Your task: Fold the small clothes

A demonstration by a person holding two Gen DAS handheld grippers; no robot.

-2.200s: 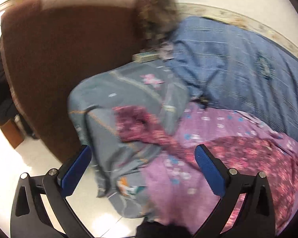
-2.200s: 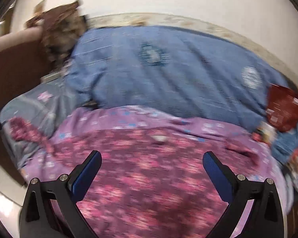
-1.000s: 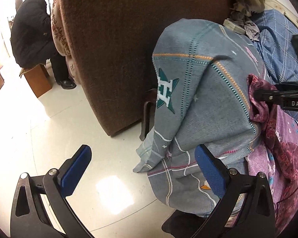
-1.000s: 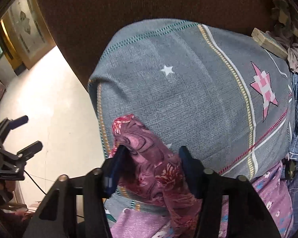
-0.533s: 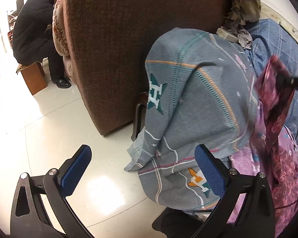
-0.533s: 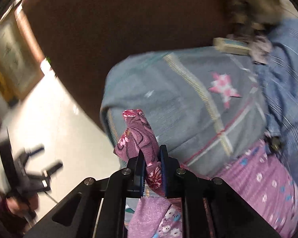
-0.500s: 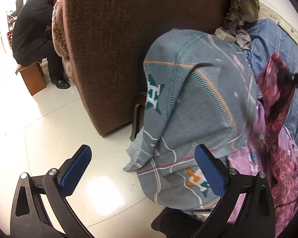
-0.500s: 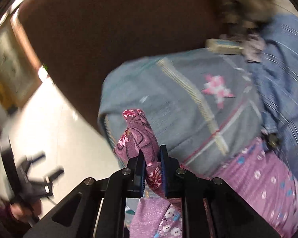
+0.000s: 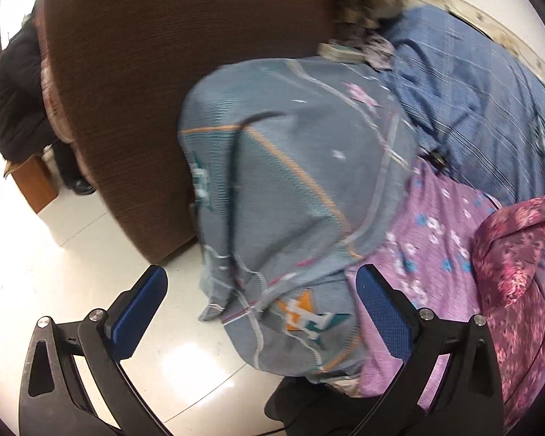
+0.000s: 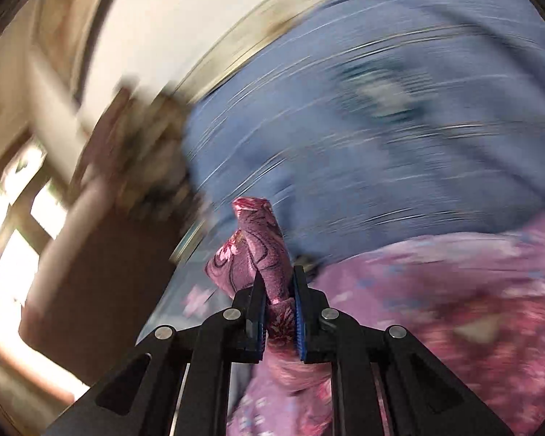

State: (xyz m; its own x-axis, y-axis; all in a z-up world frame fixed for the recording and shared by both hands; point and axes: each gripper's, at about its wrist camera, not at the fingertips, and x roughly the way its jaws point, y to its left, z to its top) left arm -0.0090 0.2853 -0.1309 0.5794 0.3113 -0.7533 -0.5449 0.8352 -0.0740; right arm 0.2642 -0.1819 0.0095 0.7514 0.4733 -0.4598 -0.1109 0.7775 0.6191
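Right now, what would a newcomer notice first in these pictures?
First, the right tool, shut on a bunched end of the dark pink floral garment, low in the middle of its view. Then the grey patterned blanket hanging over the bed's corner, with the left tool open before it.

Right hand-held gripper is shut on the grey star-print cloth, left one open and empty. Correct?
Not quite. The right hand-held gripper is shut on the dark pink floral garment, not the grey star-print cloth; the right wrist view shows the floral fabric pinched between its pads. The rest holds: the left hand-held gripper is open and empty in the left wrist view.
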